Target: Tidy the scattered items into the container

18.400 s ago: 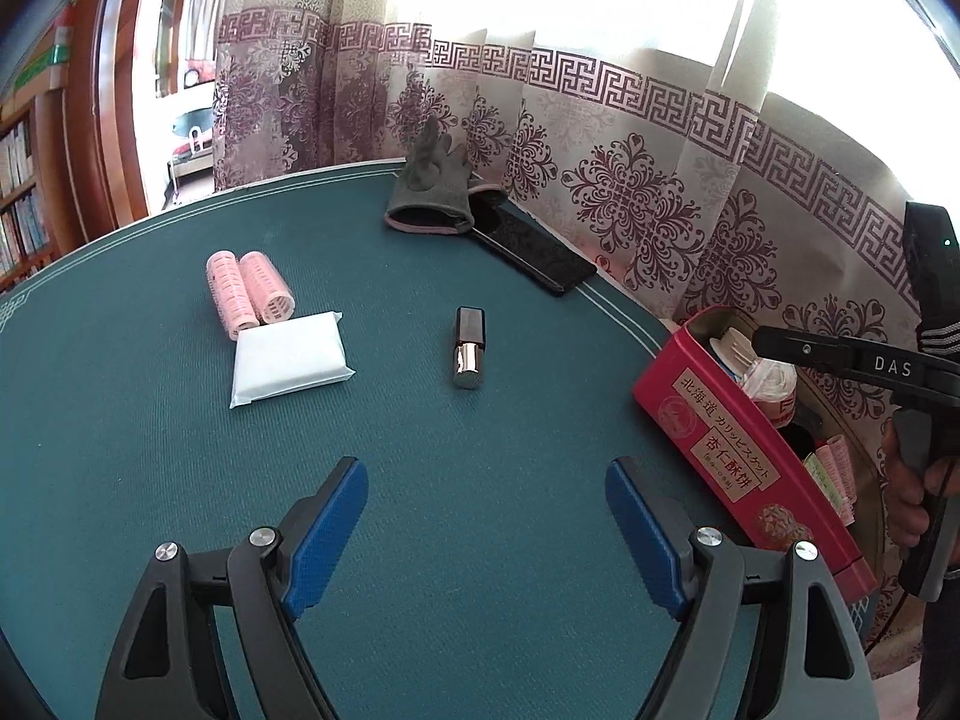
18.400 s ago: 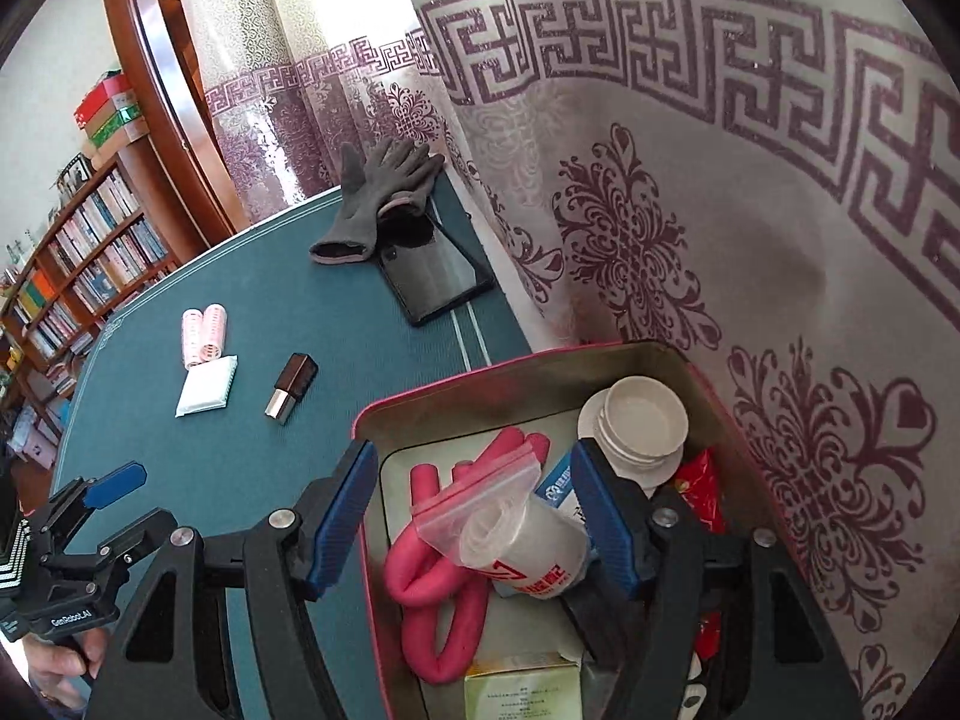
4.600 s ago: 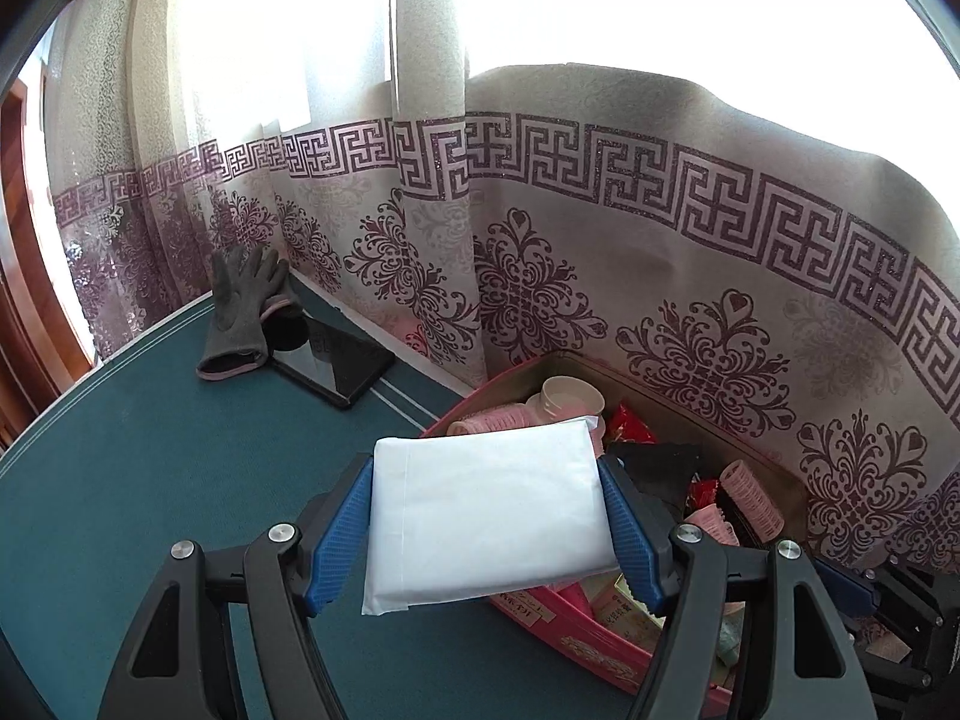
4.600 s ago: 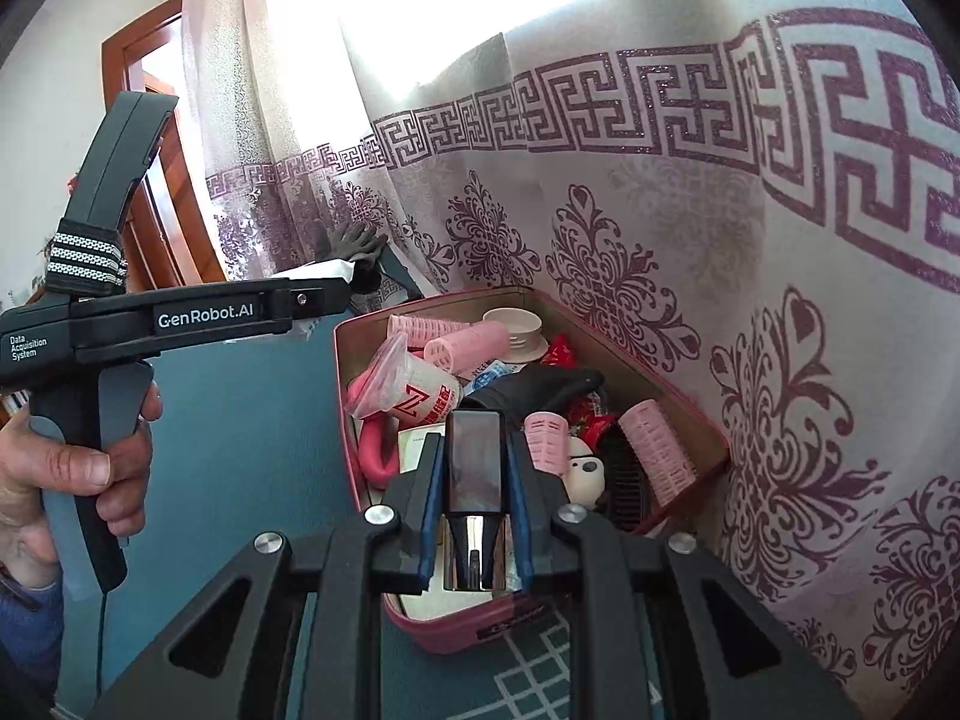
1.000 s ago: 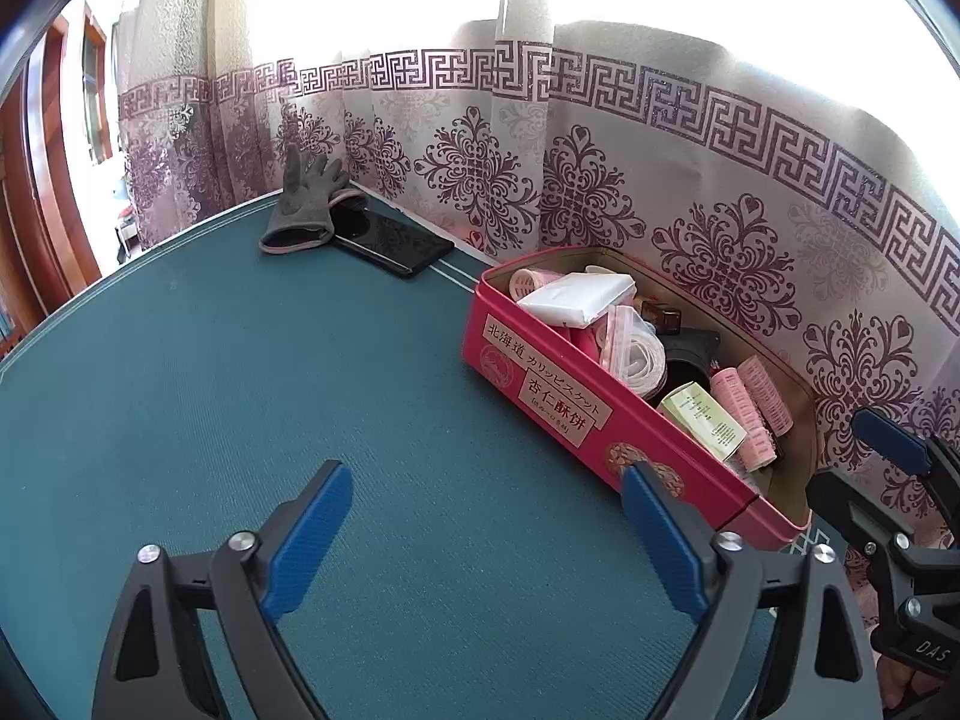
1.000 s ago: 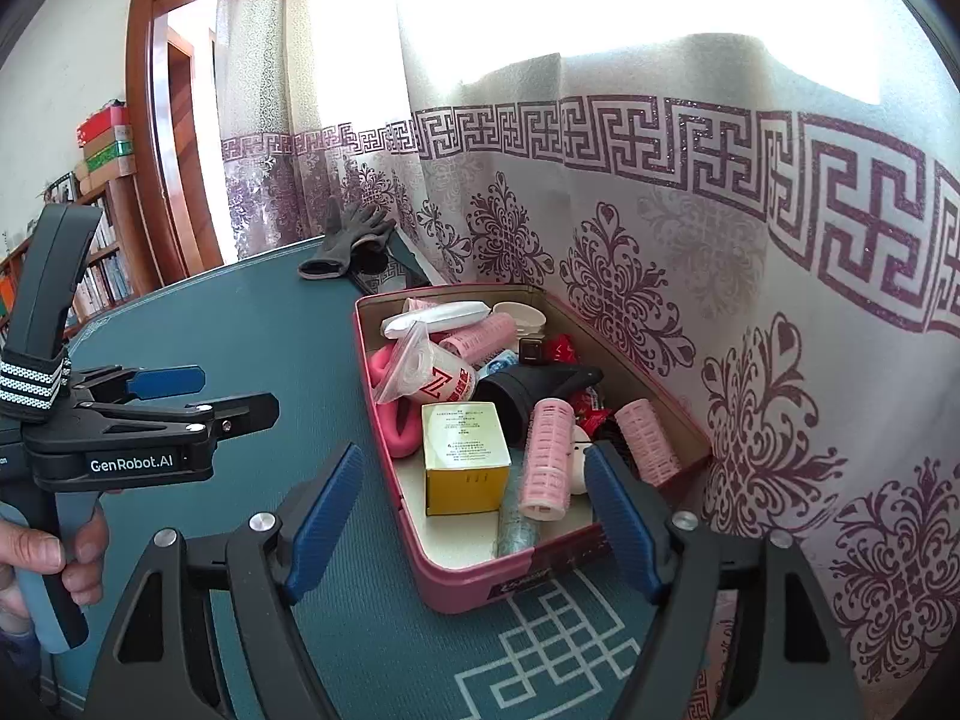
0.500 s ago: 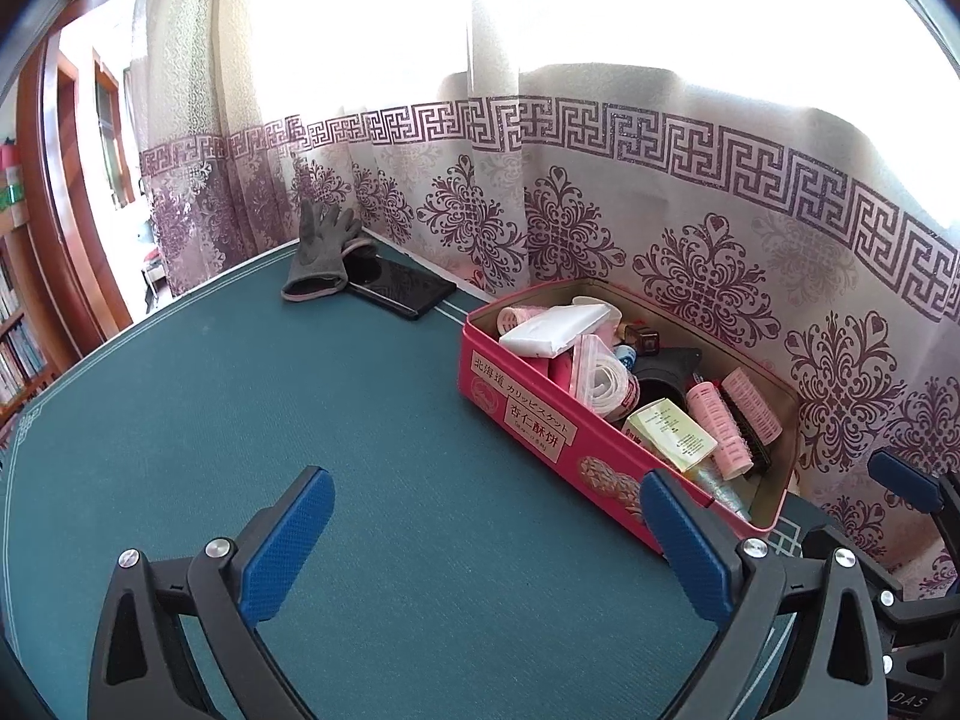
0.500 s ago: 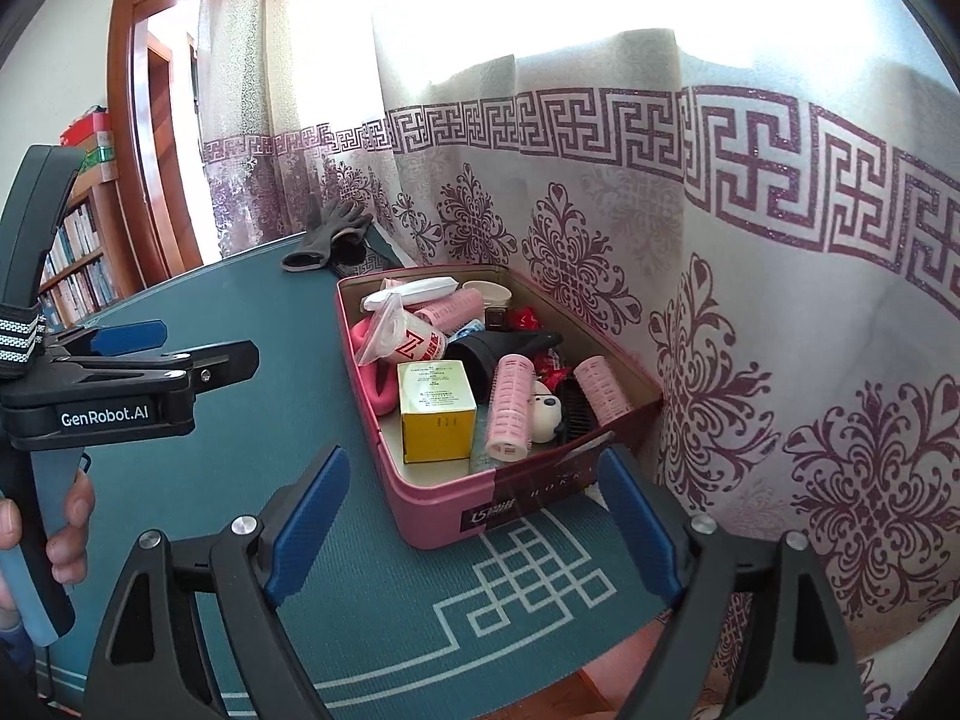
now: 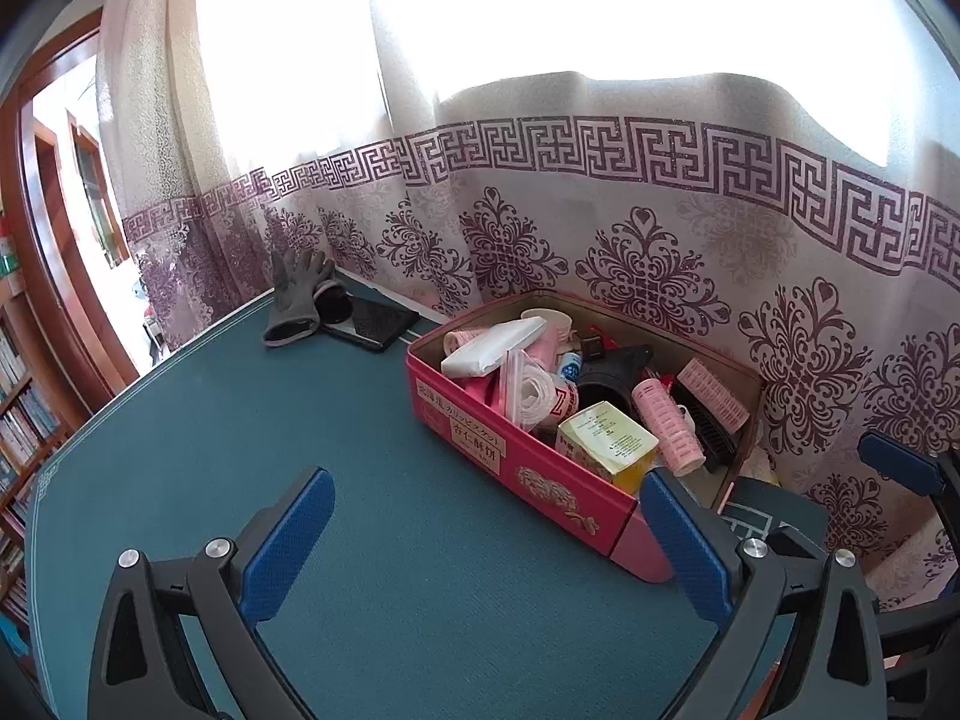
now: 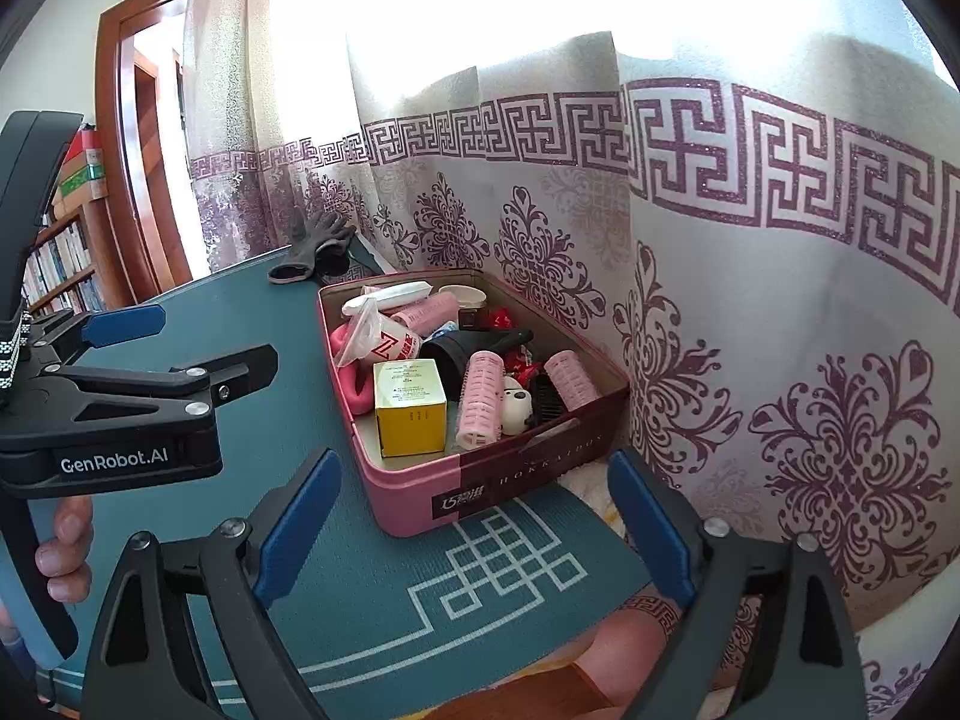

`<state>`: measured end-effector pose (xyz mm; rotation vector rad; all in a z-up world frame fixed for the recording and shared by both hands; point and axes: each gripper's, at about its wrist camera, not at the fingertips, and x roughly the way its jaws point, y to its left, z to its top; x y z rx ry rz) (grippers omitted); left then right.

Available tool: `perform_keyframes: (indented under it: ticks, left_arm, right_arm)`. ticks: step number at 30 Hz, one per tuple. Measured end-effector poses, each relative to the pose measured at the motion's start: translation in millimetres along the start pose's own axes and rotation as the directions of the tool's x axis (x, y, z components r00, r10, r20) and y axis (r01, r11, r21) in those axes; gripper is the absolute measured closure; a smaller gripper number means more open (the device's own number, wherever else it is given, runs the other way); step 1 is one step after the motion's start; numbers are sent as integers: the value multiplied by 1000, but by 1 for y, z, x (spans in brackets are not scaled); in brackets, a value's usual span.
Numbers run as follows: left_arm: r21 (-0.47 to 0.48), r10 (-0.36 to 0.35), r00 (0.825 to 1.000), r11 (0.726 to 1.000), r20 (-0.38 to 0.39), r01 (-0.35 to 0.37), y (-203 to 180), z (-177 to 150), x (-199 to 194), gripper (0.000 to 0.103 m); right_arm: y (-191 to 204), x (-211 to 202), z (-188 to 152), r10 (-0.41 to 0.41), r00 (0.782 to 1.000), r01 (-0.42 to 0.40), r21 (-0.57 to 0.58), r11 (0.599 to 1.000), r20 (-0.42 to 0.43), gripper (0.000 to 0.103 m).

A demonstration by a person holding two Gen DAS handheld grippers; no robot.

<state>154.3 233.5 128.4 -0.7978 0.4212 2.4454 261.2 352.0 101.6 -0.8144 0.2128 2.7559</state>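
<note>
The pink tin (image 9: 522, 468) stands on the teal table by the curtain, filled with a white packet (image 9: 492, 348), pink hair rollers (image 9: 666, 426), a yellow box (image 9: 606, 444) and several other small items. My left gripper (image 9: 485, 480) hangs open in front of the tin's long side, nothing between its blue pads. From the tin's short end (image 10: 480, 498), my right gripper (image 10: 474, 462) looks in with its jaws opening and empty. The right wrist view shows the left gripper (image 10: 198, 339) to the left of the tin, above the table.
A grey glove (image 9: 297, 294) and a black phone (image 9: 375, 321) lie at the far table edge. The patterned curtain (image 9: 660, 240) hangs right behind the tin. Bookshelves (image 9: 18, 396) stand at left. A hand (image 10: 60, 546) grips the left gripper's handle.
Both grippers have drawn back from the tin, which now looks smaller and farther off. The right gripper's jaws have spread wider. The tin's contents have not moved.
</note>
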Motion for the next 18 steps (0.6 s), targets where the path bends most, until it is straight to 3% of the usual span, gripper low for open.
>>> perform_keyframes:
  ticks: [6, 18]
  left_arm:
    - [1, -62, 998, 998, -31, 62, -12, 1, 6, 0]
    - [14, -43, 999, 999, -24, 43, -6, 1, 10, 0]
  right_arm:
    - [-7, -2, -3, -16, 1000, 16, 13, 1000, 4, 8]
    - [-9, 3, -5, -8, 1000, 8, 36, 999, -3, 7]
